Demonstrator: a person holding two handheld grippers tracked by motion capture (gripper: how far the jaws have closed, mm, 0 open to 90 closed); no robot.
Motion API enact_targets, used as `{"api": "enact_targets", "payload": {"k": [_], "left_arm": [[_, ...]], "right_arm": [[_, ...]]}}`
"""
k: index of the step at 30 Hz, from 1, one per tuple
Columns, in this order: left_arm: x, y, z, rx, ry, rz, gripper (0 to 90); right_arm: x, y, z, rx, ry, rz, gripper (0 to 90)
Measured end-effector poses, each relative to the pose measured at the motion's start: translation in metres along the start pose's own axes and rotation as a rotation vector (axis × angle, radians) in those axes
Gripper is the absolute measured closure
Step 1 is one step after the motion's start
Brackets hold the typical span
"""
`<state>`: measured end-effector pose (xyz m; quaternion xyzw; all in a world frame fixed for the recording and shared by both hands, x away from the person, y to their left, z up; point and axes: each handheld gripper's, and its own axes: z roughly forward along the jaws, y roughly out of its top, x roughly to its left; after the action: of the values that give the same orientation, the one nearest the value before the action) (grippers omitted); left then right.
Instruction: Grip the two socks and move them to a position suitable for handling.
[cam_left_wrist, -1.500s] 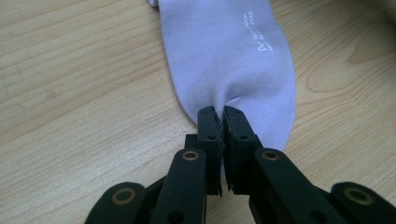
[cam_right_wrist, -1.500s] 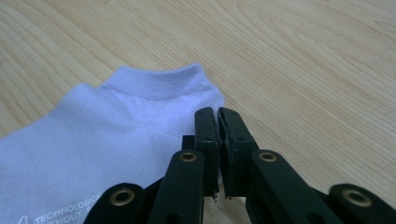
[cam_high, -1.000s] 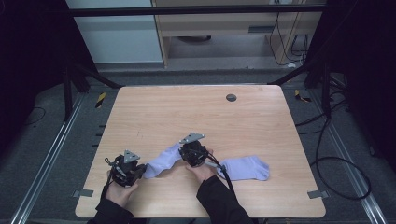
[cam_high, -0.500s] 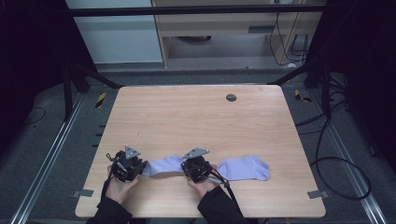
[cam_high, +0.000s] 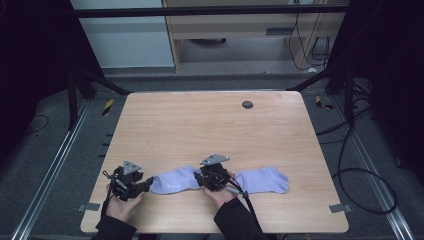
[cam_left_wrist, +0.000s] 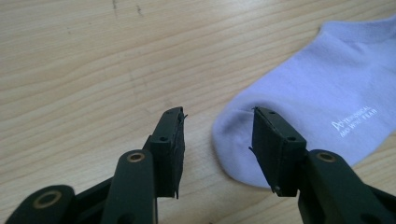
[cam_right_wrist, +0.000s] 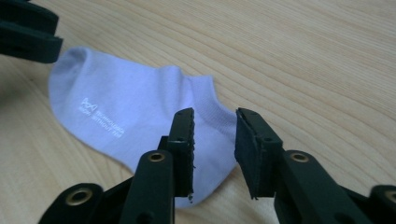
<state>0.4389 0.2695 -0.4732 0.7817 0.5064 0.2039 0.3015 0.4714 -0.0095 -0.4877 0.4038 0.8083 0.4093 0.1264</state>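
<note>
Work in hand: you are handling two light purple socks on the worktop (cam_high: 210, 130), and it looks like laying them out flat, or getting ready to pair them.
Left sock (cam_high: 174, 181): it lies flat near the front edge of the worktop, between your two grippers, with the toe end toward your left gripper (cam_high: 148, 184) and the cuff end toward your right gripper (cam_high: 201, 179).
Right sock (cam_high: 262, 180): it lies flat too, just on the other side of your right gripper, more or less in one line with the first sock.
Left fingers: they are apart and hold nothing. In the left gripper view one finger (cam_left_wrist: 268, 140) stands over the toe of the sock and the other beside it on bare wood.
Right fingers: they are also apart and empty. They hang just above the cuff end of the left sock, and I cannot tell if the tips touch the cloth.
Done, as I judge: both socks are spread and smooth, without big folds.
Left to do, as I judge: no sock is gripped, and they are not yet one on the other. If you want a pair, you must take one sock and bring it onto the other.
</note>
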Motion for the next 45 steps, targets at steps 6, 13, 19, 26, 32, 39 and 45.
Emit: {"api": "enact_targets", "payload": {"k": [6, 13, 19, 26, 32, 39, 45], "left_arm": [[-0.007, -0.002, 0.011, 0.069, -0.027, 0.019, 65.1], [-0.005, -0.001, 0.015, 0.086, -0.056, 0.001, 82.7], [-0.005, 0.003, 0.012, 0.063, -0.052, 0.008, 86.6], [-0.002, 0.009, 0.011, 0.043, -0.024, 0.02, 86.4], [-0.002, 0.011, 0.019, 0.066, 0.016, 0.045, 82.0], [0.006, 0.01, 0.01, -0.006, 0.054, 0.009, 56.8], [0.003, 0.013, -0.001, -0.066, 0.036, -0.007, 49.5]], "right_arm": [[-0.002, -0.004, 0.017, 0.039, -0.022, 0.003, 70.4], [0.002, -0.006, 0.015, 0.049, -0.07, -0.045, 88.1], [0.002, -0.007, 0.011, 0.046, -0.056, -0.016, 90.0], [0.004, -0.01, -0.001, 0.024, -0.023, -0.021, 90.0], [0.007, -0.017, -0.002, 0.047, -0.009, -0.02, 90.0], [0.001, -0.012, -0.014, 0.004, -0.012, -0.002, 81.7], [-0.015, -0.001, -0.035, -0.044, -0.027, 0.021, 63.9]]}}
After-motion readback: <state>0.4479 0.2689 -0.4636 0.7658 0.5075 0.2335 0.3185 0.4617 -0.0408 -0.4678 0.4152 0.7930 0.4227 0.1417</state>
